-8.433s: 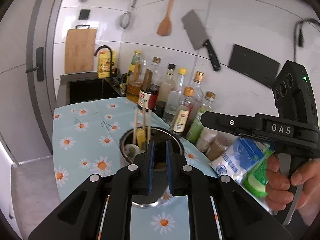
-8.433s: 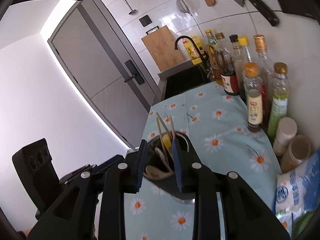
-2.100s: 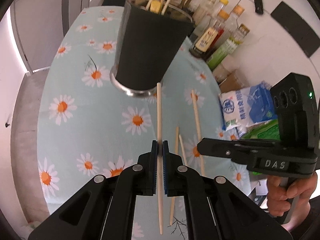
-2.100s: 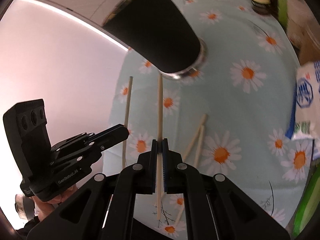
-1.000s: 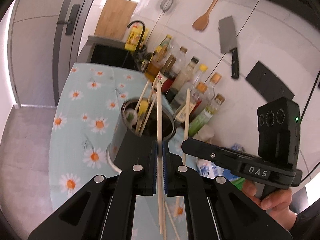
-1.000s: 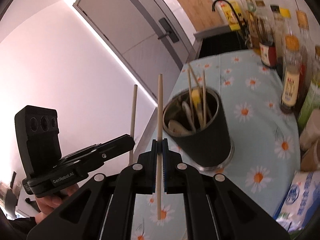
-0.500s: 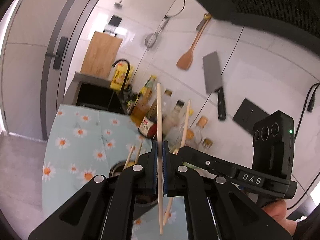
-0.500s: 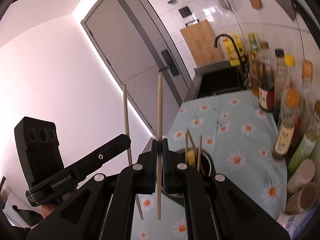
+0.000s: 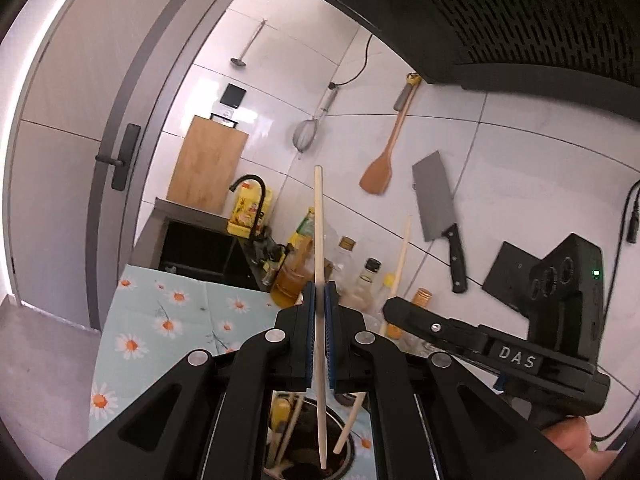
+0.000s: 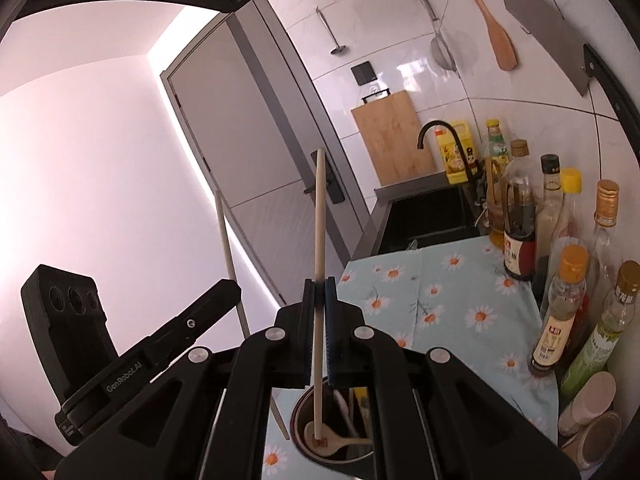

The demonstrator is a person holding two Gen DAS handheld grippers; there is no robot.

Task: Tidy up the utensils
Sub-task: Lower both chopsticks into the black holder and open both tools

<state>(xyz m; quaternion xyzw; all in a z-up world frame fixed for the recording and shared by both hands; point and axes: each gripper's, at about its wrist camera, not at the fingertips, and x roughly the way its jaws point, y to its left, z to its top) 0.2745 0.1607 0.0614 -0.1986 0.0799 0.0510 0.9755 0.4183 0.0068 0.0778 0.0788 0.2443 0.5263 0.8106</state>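
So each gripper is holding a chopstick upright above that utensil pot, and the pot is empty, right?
Not quite: the pot isn't empty. The right wrist view shows a wooden spoon lying inside. The rest holds: the left gripper and right gripper each hold a chopstick upright above it.

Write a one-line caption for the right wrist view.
Right gripper holds a chopstick upright above the utensil holder.

Tiled wall [image 9: 520,152]: hung cleaver [image 9: 438,208], wooden spatula [image 9: 384,160], strainer [image 9: 306,136], ladle [image 9: 246,46], black range hood [image 9: 520,16] above. Cutting board [image 9: 208,164] leaning behind sink [image 10: 424,216] with black faucet [image 10: 440,132]. Bottles [image 10: 520,216] along wall on daisy-print tablecloth [image 10: 448,296]. Grey door [image 9: 72,120] at left.
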